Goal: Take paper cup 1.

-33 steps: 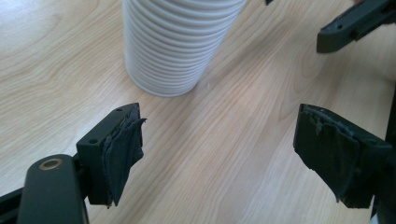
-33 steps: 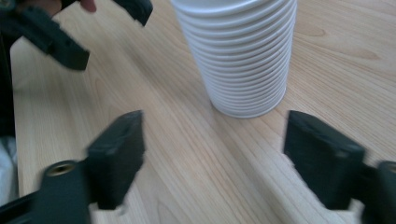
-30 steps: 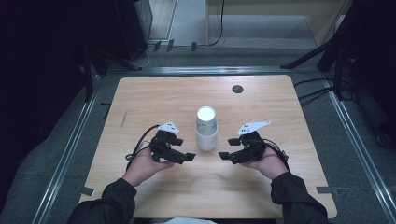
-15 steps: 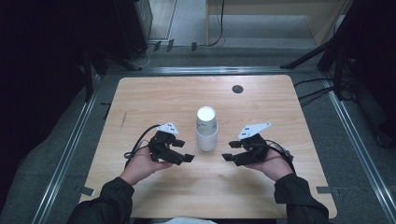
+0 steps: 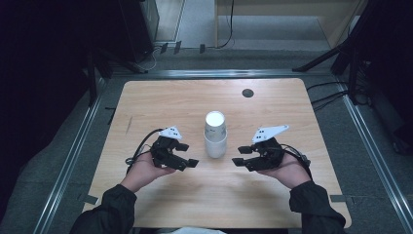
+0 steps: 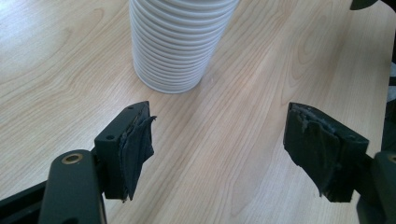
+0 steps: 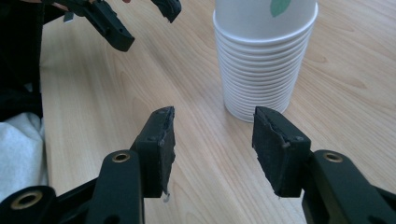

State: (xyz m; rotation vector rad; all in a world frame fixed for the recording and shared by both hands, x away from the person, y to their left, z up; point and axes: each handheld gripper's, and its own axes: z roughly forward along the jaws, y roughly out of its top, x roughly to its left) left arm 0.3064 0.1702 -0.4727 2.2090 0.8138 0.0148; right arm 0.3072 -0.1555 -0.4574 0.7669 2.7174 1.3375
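High view: my left gripper (image 5: 191, 155) and right gripper (image 5: 238, 157) flank the cup stack (image 5: 215, 134), jaws parted, empty, neither touching it.

place: lab | signs: metal floor rails (image 5: 73, 156), stand legs (image 5: 324, 57), trailing cables (image 5: 326, 95)
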